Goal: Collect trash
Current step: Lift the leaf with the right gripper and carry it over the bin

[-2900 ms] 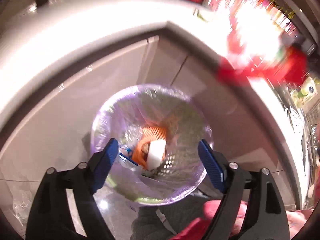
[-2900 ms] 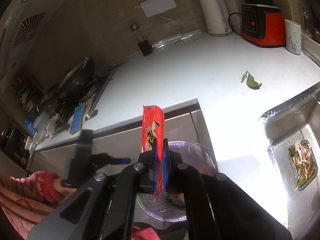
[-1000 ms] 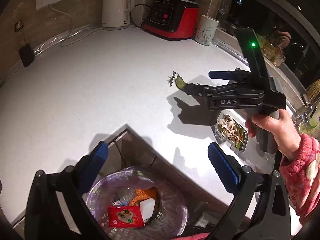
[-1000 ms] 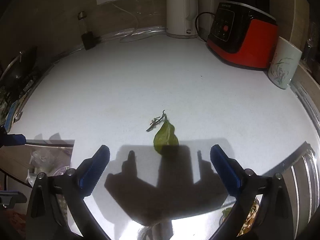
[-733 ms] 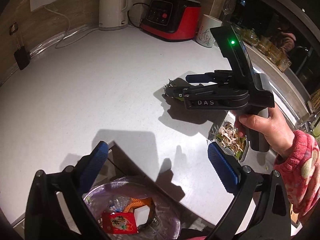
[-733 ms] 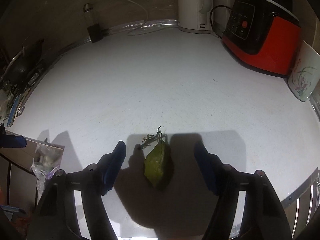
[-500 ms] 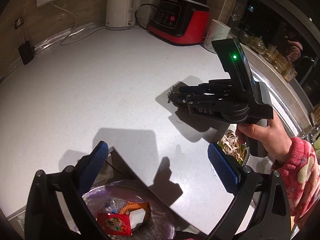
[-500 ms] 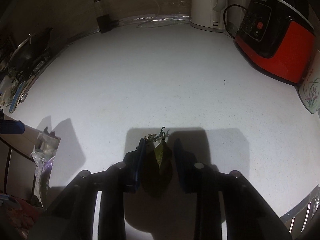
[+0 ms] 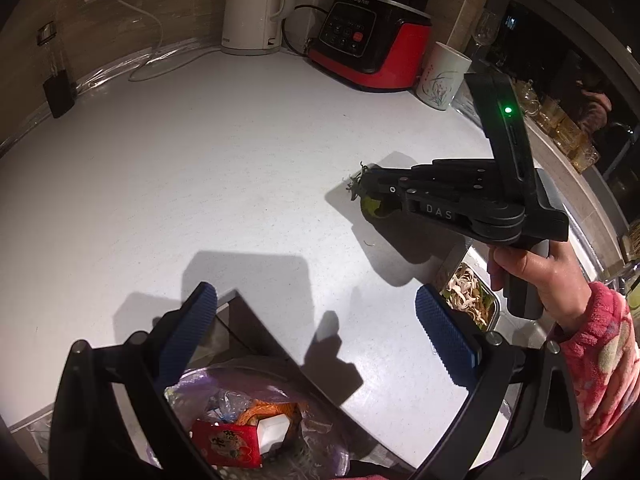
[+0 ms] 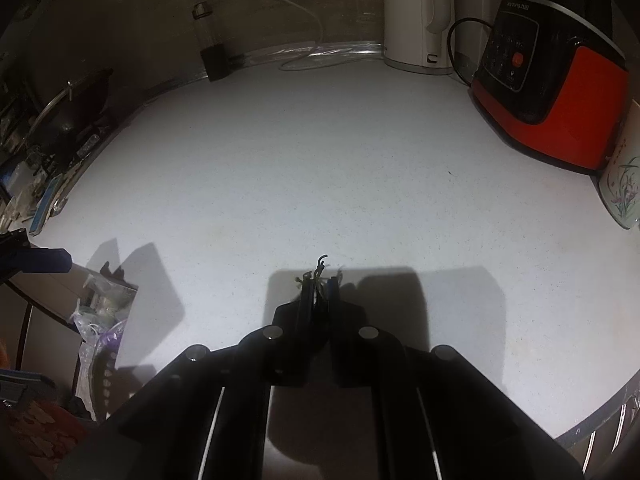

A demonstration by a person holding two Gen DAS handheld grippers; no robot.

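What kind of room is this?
Most likely a home kitchen: a white counter carries an electric kettle and a red blender base, with a sink at its edge.

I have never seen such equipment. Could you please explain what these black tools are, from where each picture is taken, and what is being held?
A person holds two hand tools, each with two fingers and its own camera. The left tool's picture shows its open left gripper above the trash bin, and the person's hand holding the right gripper. That gripper is shut on a green leaf at the white counter. The right tool's picture looks along its own fingers, with only leaf stems showing. Behind stand a kettle, a red appliance and a cup.
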